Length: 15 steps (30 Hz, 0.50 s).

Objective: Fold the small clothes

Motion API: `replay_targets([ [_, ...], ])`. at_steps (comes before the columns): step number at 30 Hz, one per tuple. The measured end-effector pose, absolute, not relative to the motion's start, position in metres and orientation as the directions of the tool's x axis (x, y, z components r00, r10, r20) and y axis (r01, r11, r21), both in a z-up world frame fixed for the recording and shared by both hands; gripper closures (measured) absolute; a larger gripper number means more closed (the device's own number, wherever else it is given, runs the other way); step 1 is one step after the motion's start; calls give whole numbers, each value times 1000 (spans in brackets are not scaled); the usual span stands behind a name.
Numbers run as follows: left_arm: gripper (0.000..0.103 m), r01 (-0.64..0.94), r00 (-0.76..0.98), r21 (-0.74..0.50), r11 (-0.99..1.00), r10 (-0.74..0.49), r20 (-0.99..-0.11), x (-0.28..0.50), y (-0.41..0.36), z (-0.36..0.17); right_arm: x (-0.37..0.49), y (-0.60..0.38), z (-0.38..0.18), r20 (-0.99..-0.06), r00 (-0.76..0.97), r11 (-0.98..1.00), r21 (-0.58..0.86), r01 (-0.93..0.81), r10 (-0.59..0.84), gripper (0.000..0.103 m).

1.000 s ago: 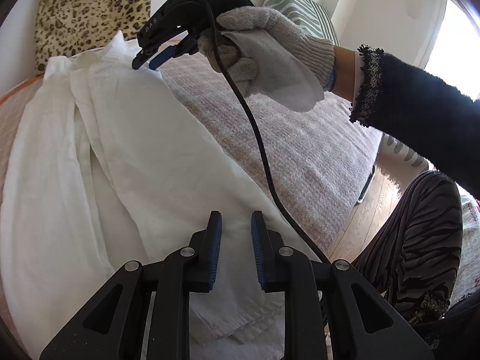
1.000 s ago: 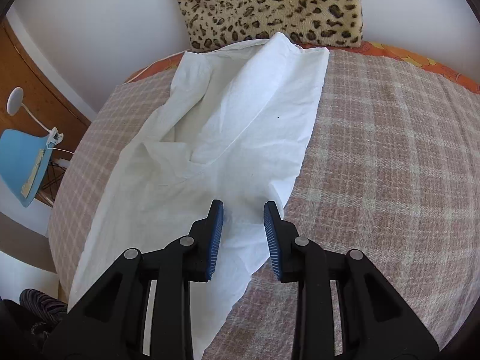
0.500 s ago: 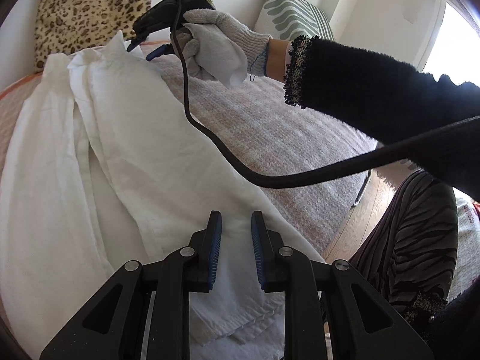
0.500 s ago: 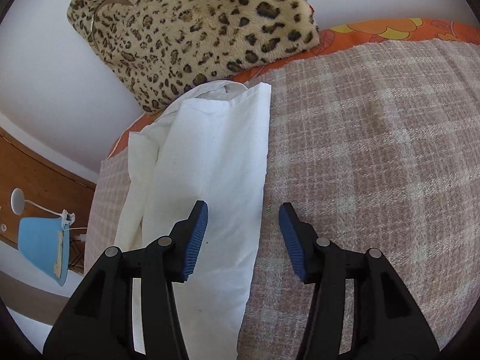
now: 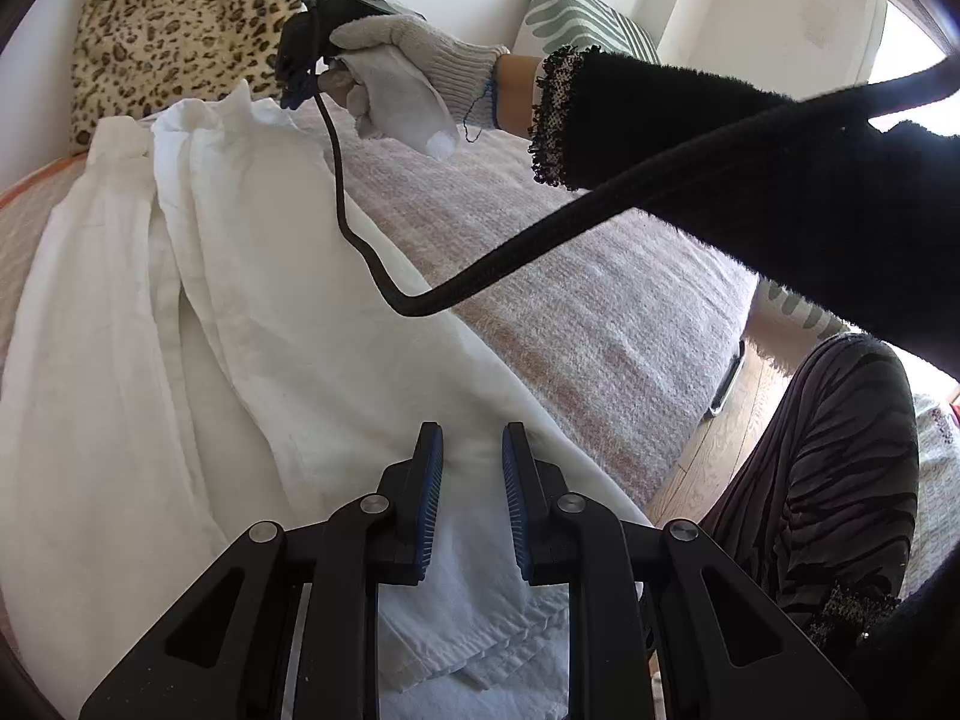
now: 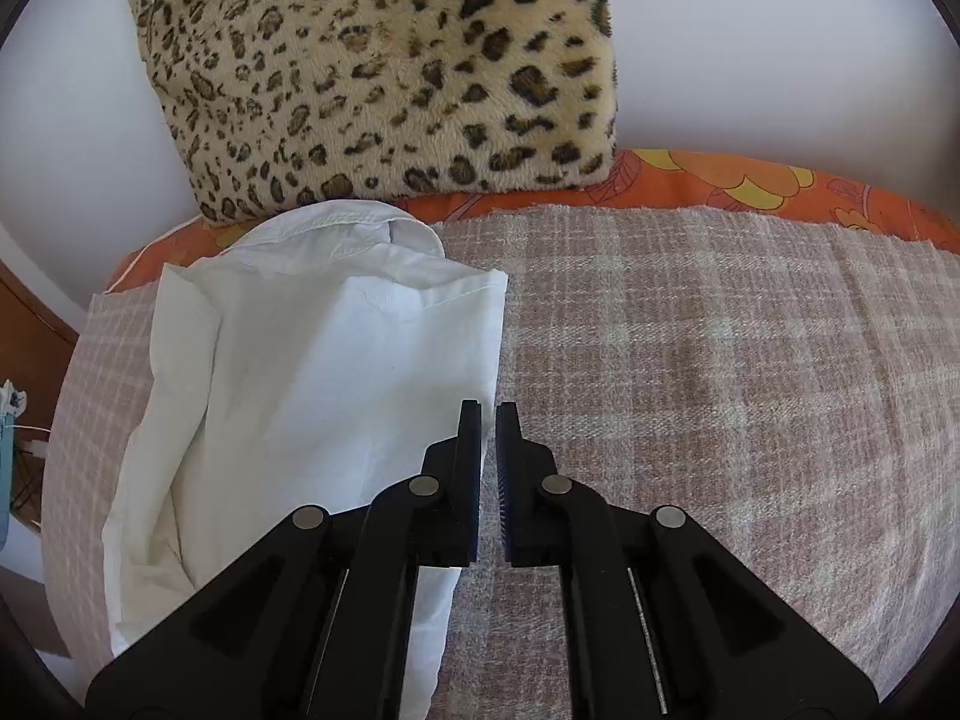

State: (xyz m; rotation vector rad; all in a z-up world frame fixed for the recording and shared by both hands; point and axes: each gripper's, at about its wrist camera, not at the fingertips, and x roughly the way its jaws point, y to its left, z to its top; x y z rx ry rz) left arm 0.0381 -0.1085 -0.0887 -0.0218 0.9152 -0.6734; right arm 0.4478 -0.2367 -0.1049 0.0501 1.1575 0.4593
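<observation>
Below the leopard-print cushion (image 6: pixel 384 72), on the checked blanket (image 6: pixel 750 372) of the bed, lies the white garment (image 6: pixel 336 396), folded lengthwise into a long strip whose collar end almost touches the cushion. The right claw (image 6: pixel 489 414) has just been closing and its jaws now stand nearly together at the straight edge of the garment, on the side away from the cushion. Whether the cloth is between the pads I cannot tell from this view; only a dark narrow gap is visible.

The left claw (image 5: pixel 473 462) is at the far end from the cushion, over the hem layers (image 5: pixel 480 618), with a small gap between its jaws. They seem to pinch the cloth, but this also is not certain.

My judgement of the risks: if the right claw caught only the top layer, or nothing, lifting would open the fold again or leave the garment lying. If the two claws pull with different force, the strip may twist and the stacked hem layers slide apart. The black cable (image 5: pixel 480 276), hanging from the gloved right hand (image 5: pixel 396 78) across the garment, could drag over the cloth and disturb it.
</observation>
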Motion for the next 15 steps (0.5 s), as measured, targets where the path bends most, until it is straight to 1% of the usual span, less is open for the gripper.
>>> replay_targets([
  [2, 85, 522, 414, -304, 797, -549, -726, 39, -109, -87, 439, -240, -87, -843, 362, 897, 275, -346, 398, 97],
  [4, 85, 518, 412, -315, 795, -555, -723, 41, -108, -83, 423, -232, -76, -827, 347, 859, 280, -429, 443, 97],
  [6, 85, 525, 423, -309, 793, -559, -714, 40, -107, -79, 408, -216, -74, -830, 333, 831, 247, -499, 447, 97],
  [8, 85, 534, 432, -300, 790, -560, -707, 38, -109, -75, 399, -198, -79, -839, 298, 802, 240, -547, 455, 97],
  [12, 84, 538, 427, -295, 789, -558, -712, 35, -108, -75, 402, -167, -105, -868, 218, 788, 264, -557, 445, 97],
  [15, 84, 535, 417, -296, 791, -552, -722, 32, -105, -77, 405, -152, -123, -895, 232, 806, 198, -558, 380, 97],
])
